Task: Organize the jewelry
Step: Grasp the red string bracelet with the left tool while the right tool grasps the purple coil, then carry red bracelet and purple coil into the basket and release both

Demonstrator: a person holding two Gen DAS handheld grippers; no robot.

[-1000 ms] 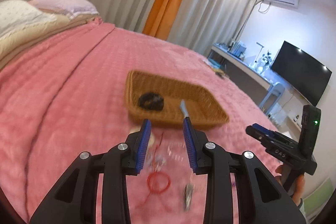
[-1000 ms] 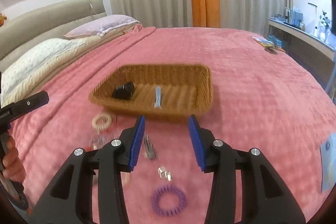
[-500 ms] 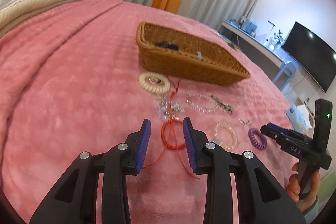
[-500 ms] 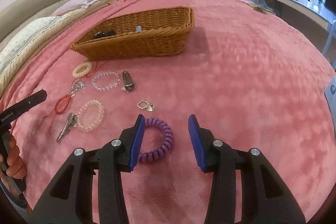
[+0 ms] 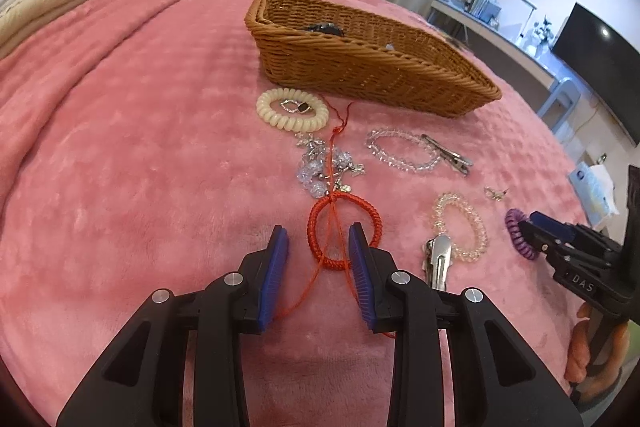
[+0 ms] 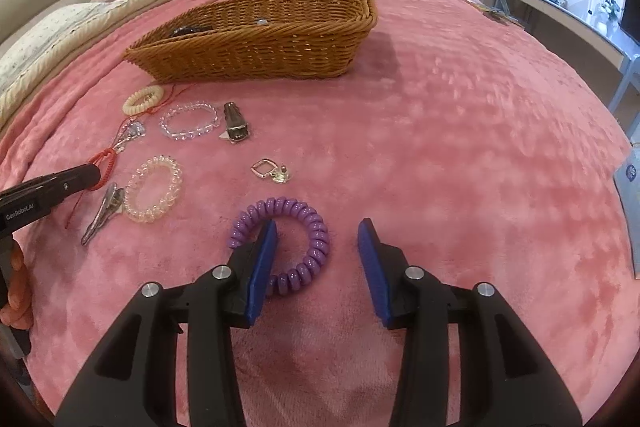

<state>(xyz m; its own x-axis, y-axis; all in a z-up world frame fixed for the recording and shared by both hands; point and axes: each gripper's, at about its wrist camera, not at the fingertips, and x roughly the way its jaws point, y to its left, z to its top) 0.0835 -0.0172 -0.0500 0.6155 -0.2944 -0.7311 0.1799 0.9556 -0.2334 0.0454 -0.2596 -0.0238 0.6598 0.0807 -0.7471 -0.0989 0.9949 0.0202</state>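
Jewelry lies on a pink bedspread in front of a wicker basket point(image 5: 360, 67) point(image 6: 260, 39). My left gripper point(image 5: 318, 247) is open, low over a red cord bracelet point(image 5: 344, 227) whose near part lies between the jaws. My right gripper point(image 6: 318, 247) is open; a purple coil band point(image 6: 304, 227) lies partly between the jaws, with the left finger over the ring. Nearby lie a cream coil band point(image 5: 292, 109), a clear bead bracelet point(image 5: 400, 151) point(image 6: 188, 121), a pale pink coil band point(image 5: 460, 227) point(image 6: 154, 193), and silver clips point(image 5: 438, 261) point(image 6: 100, 213).
The basket holds a dark item point(image 5: 324, 28) and a small blue-grey piece point(image 6: 262, 23). A crystal charm cluster point(image 5: 324, 167) and small earrings point(image 6: 272, 173) lie on the spread. Pillows point(image 6: 60, 27) are at the left; a desk and TV point(image 5: 592, 67) stand to the right.
Both grippers have come down and back from the basket toward the jewelry: the left closed in on the red bracelet, the right on the purple coil band. Both stayed open.
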